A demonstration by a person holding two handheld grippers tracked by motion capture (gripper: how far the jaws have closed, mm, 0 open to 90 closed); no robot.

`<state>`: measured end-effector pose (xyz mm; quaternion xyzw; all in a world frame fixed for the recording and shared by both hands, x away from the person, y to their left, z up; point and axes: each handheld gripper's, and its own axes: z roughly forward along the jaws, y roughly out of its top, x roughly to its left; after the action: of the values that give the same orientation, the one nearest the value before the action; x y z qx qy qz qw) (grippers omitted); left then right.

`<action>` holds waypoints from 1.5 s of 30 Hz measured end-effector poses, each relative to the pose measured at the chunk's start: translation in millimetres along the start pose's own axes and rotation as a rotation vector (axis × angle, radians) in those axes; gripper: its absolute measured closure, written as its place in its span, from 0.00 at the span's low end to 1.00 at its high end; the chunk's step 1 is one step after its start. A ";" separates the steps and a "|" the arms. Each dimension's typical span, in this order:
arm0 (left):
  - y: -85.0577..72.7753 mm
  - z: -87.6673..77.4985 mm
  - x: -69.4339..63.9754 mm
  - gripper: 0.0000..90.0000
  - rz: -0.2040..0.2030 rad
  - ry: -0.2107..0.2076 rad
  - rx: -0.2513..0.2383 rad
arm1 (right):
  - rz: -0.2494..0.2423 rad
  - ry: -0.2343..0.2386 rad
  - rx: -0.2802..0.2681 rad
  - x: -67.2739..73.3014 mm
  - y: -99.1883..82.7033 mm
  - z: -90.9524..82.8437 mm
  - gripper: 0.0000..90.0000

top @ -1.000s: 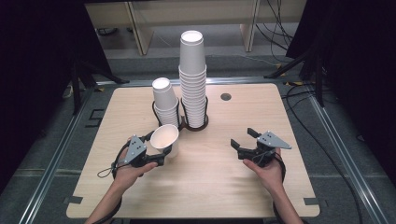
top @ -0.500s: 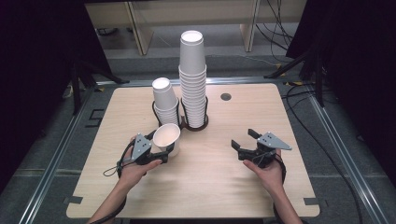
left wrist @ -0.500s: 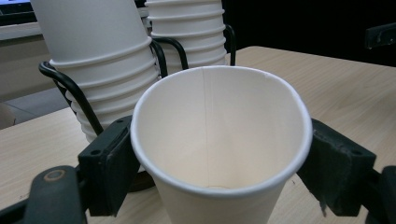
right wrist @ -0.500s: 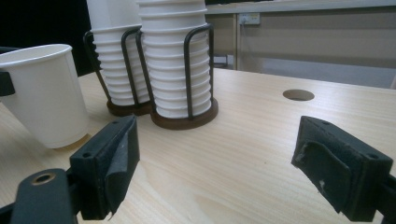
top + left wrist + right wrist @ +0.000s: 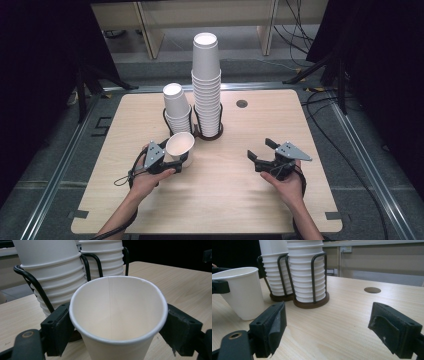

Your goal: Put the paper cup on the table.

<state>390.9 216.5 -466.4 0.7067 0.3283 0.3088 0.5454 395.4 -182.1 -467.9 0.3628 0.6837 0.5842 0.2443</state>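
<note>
A single white paper cup [image 5: 180, 145] leans slightly, its base low at the table, between the jaws of my left gripper [image 5: 177, 159]. In the left gripper view both pads touch the cup [image 5: 117, 315] just under its rim, and the jaws have just been opening a little. My right gripper [image 5: 259, 148] rests at the right of the table, open, with nothing between its pads [image 5: 274, 325]. From the right gripper view, the cup [image 5: 244, 292] stands at the far left.
Two dark wire holders stand at the back middle of the wooden table [image 5: 240, 200]: a tall cup stack [image 5: 206, 80] and a shorter, leaning stack [image 5: 176, 107] just behind the held cup. A round hole [image 5: 242, 104] lies at the back right.
The left gripper with the cup has edged slightly to the right. The right gripper has stayed where it was.
</note>
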 end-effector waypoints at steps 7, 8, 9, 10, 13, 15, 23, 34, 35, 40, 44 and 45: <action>-2.1 3.2 0.8 0.19 -0.011 -0.006 -0.013 | -0.007 -0.001 -0.002 1.0 0.3 0.7 0.17; -2.1 2.9 0.9 0.19 -0.013 -0.004 -0.006 | 0.015 0.002 0.003 2.7 0.2 0.5 0.17; -1.7 2.0 1.1 0.19 -0.014 -0.001 0.007 | -0.005 0.006 0.002 1.1 0.4 0.5 0.17; -1.8 2.4 1.2 0.19 -0.016 0.001 0.006 | -0.005 0.006 0.002 1.1 0.4 0.5 0.17; -2.3 2.9 1.9 0.18 -0.024 -0.004 0.003 | -0.003 0.010 -0.001 1.4 0.0 1.0 0.17; -2.3 3.0 3.2 0.18 -0.028 -0.009 0.006 | 0.001 -0.010 0.025 2.7 1.0 -0.5 0.17; -2.9 3.2 3.8 0.16 -0.033 -0.025 0.003 | -0.001 0.005 0.001 2.1 0.0 2.1 0.17; -5.6 2.7 4.6 0.14 -0.044 -0.051 -0.008 | 0.016 0.012 0.016 4.0 0.2 2.1 0.17; -5.7 2.6 4.5 0.14 -0.050 -0.050 -0.009 | 0.016 0.012 0.016 4.0 0.2 2.1 0.17; -5.5 1.6 4.6 0.08 -0.059 -0.063 -0.006 | -0.009 0.000 0.005 2.8 -0.1 2.8 0.17; -4.8 0.1 4.3 0.02 -0.067 -0.070 -0.015 | -0.013 -0.003 0.012 2.9 0.0 2.4 0.17; -4.6 0.8 4.6 0.02 -0.058 -0.082 -0.044 | -0.014 -0.004 0.024 3.0 0.2 1.8 0.17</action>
<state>393.7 220.6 -470.7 0.6969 0.3190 0.2708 0.5824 395.0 -178.6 -467.8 0.3621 0.6927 0.5736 0.2451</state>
